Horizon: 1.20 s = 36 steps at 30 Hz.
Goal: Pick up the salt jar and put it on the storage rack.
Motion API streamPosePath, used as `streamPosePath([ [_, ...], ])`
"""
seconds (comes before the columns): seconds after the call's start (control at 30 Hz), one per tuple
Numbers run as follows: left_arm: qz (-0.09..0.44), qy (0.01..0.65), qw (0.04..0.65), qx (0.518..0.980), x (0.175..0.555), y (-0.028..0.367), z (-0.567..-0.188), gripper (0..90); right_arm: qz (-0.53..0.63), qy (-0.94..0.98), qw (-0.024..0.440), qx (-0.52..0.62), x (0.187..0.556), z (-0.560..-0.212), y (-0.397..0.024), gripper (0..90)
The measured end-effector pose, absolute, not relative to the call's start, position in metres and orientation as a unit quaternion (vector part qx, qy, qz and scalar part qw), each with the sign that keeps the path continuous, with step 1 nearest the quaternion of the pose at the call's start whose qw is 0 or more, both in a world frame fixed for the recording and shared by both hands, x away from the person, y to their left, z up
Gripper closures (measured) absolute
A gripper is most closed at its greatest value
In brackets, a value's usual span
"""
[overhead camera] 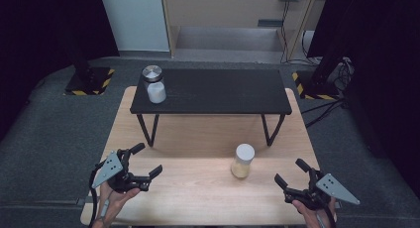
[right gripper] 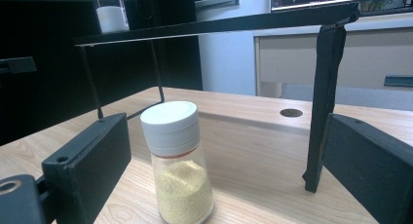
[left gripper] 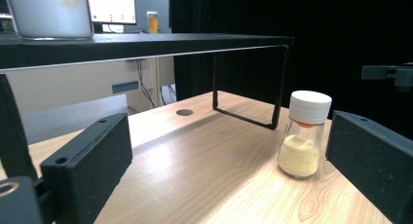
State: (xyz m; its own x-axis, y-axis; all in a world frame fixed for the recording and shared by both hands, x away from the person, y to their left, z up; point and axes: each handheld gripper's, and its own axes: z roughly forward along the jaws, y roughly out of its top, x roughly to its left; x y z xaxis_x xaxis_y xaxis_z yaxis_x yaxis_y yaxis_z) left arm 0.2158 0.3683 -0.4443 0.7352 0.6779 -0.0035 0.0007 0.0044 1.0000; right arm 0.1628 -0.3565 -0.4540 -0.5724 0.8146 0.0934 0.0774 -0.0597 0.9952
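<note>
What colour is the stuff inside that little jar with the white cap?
Pale yellow granules fill the jar; the right gripper view shows it best.

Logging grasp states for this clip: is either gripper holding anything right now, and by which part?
Nothing is held. The left gripper and right gripper are both open, apart from the white-capped jar standing on the wooden table.

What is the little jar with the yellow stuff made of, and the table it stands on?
The little jar looks like clear glass or clear plastic, since the yellow grains show through its shiny wall; which one is hard to tell. Its white cap looks like matte plastic. The table looks like pale wood or wood-look laminate: grain lines run across its smooth top.
</note>
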Motion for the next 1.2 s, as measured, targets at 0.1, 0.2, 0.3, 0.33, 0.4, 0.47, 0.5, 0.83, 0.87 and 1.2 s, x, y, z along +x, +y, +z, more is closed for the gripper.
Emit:
streamPosePath([
  [0.1,0.258,0.258,0.655,0.662,0.215,0.370,-0.444,0.0,0.633,0.622,0.290,0.358,0.163,-0.454,-0.356,4.5],
  [0.2,0.254,0.258,0.655,0.663,0.214,0.370,-0.444,0.0,0.632,0.623,0.290,0.358,0.164,-0.454,-0.356,4.5],
  [0.3,0.253,0.256,0.656,0.663,0.213,0.371,-0.443,0.0,0.632,0.624,0.291,0.356,0.164,-0.454,-0.356,4.4],
  [0.33,0.251,0.255,0.657,0.664,0.213,0.371,-0.443,0.0,0.632,0.623,0.292,0.357,0.164,-0.455,-0.356,4.3],
  [0.4,0.251,0.256,0.654,0.666,0.213,0.373,-0.443,0.0,0.632,0.622,0.292,0.359,0.164,-0.455,-0.357,4.4],
  [0.47,0.248,0.260,0.653,0.667,0.213,0.375,-0.444,0.0,0.632,0.621,0.293,0.360,0.164,-0.455,-0.357,4.4],
  [0.5,0.248,0.260,0.653,0.667,0.213,0.375,-0.444,0.0,0.631,0.621,0.293,0.360,0.164,-0.455,-0.357,4.4],
  [0.83,0.243,0.263,0.654,0.666,0.215,0.379,-0.446,0.0,0.633,0.621,0.294,0.357,0.165,-0.455,-0.356,4.1],
  [0.87,0.243,0.263,0.654,0.666,0.215,0.379,-0.446,0.0,0.632,0.621,0.295,0.357,0.165,-0.455,-0.356,4.0],
  [1.2,0.238,0.259,0.654,0.670,0.217,0.378,-0.446,0.0,0.630,0.623,0.298,0.355,0.166,-0.456,-0.356,3.7],
])
